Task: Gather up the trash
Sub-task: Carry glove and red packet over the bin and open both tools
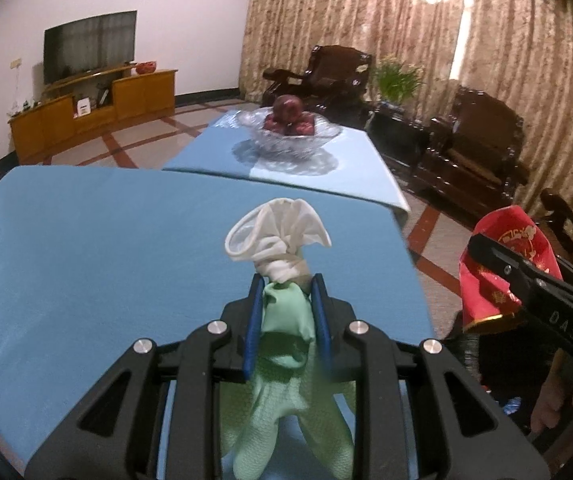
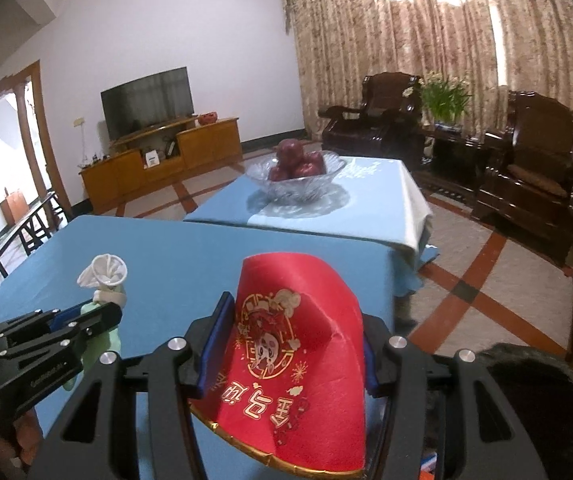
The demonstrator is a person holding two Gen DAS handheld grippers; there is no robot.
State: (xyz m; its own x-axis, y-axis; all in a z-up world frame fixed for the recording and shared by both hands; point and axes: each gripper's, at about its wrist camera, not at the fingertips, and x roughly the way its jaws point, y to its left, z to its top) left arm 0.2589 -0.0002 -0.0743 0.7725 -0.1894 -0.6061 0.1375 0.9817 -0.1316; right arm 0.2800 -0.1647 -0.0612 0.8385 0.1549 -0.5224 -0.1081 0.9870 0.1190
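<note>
My left gripper (image 1: 287, 292) is shut on a pale green rubber glove (image 1: 286, 320) with a white cuff that flares above the blue pads; its fingers hang below. The same glove (image 2: 102, 276) and the left gripper (image 2: 98, 310) show at the left of the right wrist view. My right gripper (image 2: 294, 344) is shut on a folded red paper plate (image 2: 298, 360) with gold print and a gold rim, held above the blue tablecloth (image 2: 174, 264). In the left wrist view the red plate (image 1: 498, 272) sits at the right, with the right gripper (image 1: 486, 254) clamped over it.
A glass bowl of red apples (image 1: 290, 128) stands on a second, lighter blue table beyond. Dark wooden armchairs (image 1: 474, 152) and a potted plant line the curtain at right. A TV on a wooden cabinet (image 1: 90, 104) stands at the back left. Tiled floor lies right of the table.
</note>
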